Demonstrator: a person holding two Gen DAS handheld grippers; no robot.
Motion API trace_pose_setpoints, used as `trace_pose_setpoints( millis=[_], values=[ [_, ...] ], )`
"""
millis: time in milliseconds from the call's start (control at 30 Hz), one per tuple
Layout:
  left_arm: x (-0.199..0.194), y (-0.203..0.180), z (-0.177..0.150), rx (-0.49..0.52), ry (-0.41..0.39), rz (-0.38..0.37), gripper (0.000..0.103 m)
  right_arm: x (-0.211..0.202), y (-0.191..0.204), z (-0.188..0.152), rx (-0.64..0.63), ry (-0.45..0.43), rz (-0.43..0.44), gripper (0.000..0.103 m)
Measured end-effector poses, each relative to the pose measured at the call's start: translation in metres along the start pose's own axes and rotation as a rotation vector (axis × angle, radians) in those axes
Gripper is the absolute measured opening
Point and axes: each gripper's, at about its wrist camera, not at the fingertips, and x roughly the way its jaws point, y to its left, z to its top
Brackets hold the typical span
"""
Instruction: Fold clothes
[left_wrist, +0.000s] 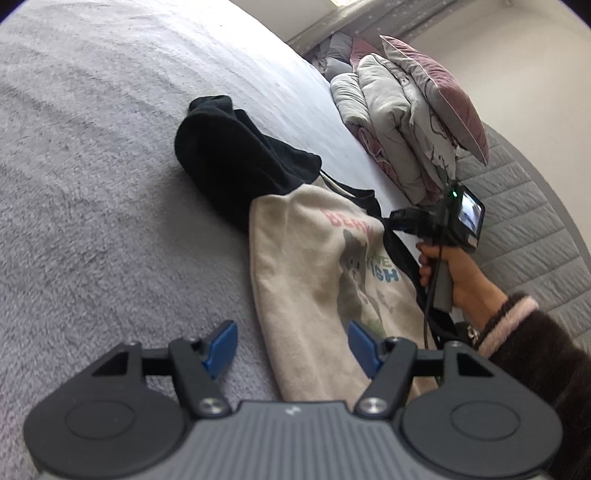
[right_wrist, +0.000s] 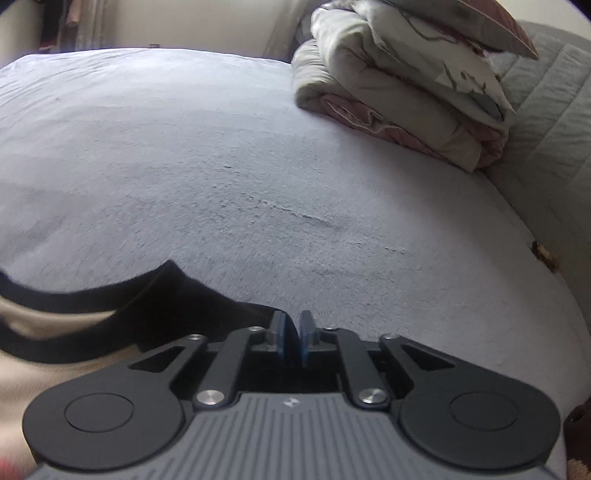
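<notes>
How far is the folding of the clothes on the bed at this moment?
Early stage. Done: nothing looks folded; the beige printed sweatshirt lies lengthwise, a black garment bunched beside it. In hand: nothing; the left gripper is open over the sweatshirt's edge, and the right gripper has a narrow gap with no cloth seen inside. Left: fold both garments.

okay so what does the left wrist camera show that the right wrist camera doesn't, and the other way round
Only the left wrist view shows the whole cream printed sweatshirt, the bunched black garment beyond it, the person's right hand gripping the other gripper's handle, and the left gripper with its jaws wide apart and nothing between them. Only the right wrist view shows the right gripper, its pads a narrow gap apart with nothing visibly between them, beside a black trimmed edge of clothing. Both show the grey bedspread and the folded duvet stack under a pink pillow.
</notes>
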Motion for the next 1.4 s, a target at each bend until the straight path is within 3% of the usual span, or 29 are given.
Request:
trace_pose_setpoints(
  millis=[67,267,367,533,700,833,967,1167,1400],
  values=[
    [-0.003,0.001,0.002,-0.008,-0.009,0.007,0.067,-0.015,-0.007,-0.003,0.018,-0.015,0.002,0.038],
    [-0.019,0.023,0.012,-0.108,-0.11,0.054,0.067,-0.073,-0.035,-0.027,0.146,0.002,0.088,0.04],
    [-0.022,0.033,0.018,-0.186,-0.163,0.056,0.067,-0.105,-0.048,-0.052,0.173,0.018,0.148,0.043],
    [-0.012,0.025,0.027,-0.182,-0.257,0.101,0.072,-0.149,-0.058,-0.102,0.216,0.021,0.214,0.048],
    [-0.001,0.024,0.039,-0.211,-0.336,0.155,0.069,-0.177,-0.068,-0.154,0.293,0.041,0.31,0.049],
    [0.006,0.011,0.048,-0.196,-0.361,0.24,0.036,-0.184,-0.072,-0.182,0.334,0.035,0.369,0.049],
    [0.009,-0.011,0.051,-0.133,-0.4,0.275,0.016,-0.187,-0.067,-0.178,0.263,0.019,0.369,0.049],
    [0.017,-0.059,0.044,0.005,-0.419,0.224,0.008,-0.198,-0.07,-0.177,0.202,-0.028,0.376,0.049],
    [0.054,-0.112,0.012,0.181,-0.275,0.139,0.005,-0.206,-0.079,-0.177,0.223,-0.036,0.384,0.049]
  ],
)
